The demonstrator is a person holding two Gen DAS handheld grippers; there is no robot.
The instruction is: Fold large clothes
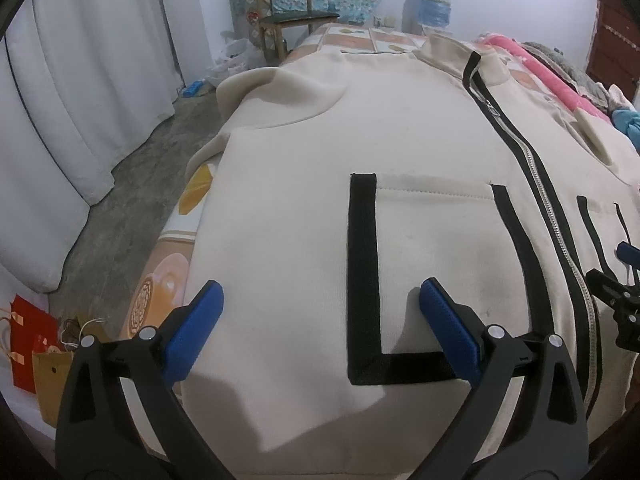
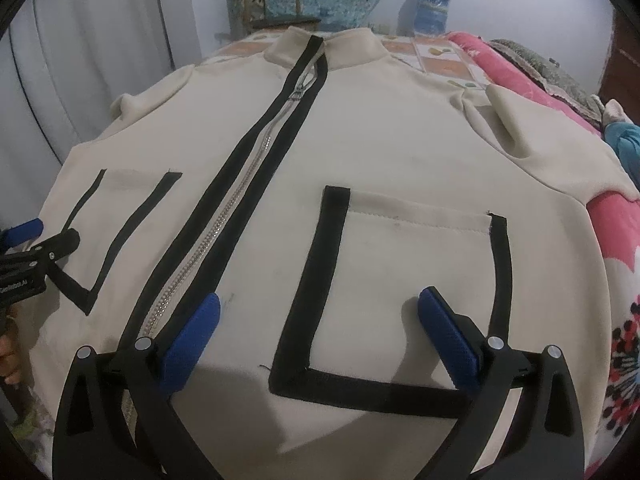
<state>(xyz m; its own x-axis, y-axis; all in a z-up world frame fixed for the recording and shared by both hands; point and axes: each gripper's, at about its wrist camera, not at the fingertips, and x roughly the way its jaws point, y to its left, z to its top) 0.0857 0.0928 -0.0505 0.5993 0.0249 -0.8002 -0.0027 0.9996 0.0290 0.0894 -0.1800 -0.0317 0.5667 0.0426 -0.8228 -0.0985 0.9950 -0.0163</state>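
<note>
- A cream jacket (image 2: 380, 140) lies spread front-up on a bed (image 1: 168, 248), its collar at the far end and its hem nearest the cameras.
- A black-edged zipper (image 2: 248, 184) runs down the jacket's middle from collar to hem, closed along the length that shows.
- On each side of the zipper sits a pocket outlined in black tape: one (image 1: 420, 264) under the left gripper, one (image 2: 408, 288) under the right gripper.
- The left gripper (image 1: 322, 300) hangs over the jacket's hem, its blue fingers (image 1: 204, 312) wide apart with nothing clamped between them.
- The right gripper (image 2: 320, 312) hangs over the hem on the other side of the zipper, fingers (image 2: 444, 324) likewise wide apart and empty.
- Beyond the jacket's collar stand a wooden chair (image 1: 288, 4) and a blue water bottle (image 2: 432, 10).
- A pink blanket (image 2: 520, 68) lies beside the jacket's right sleeve.
</note>
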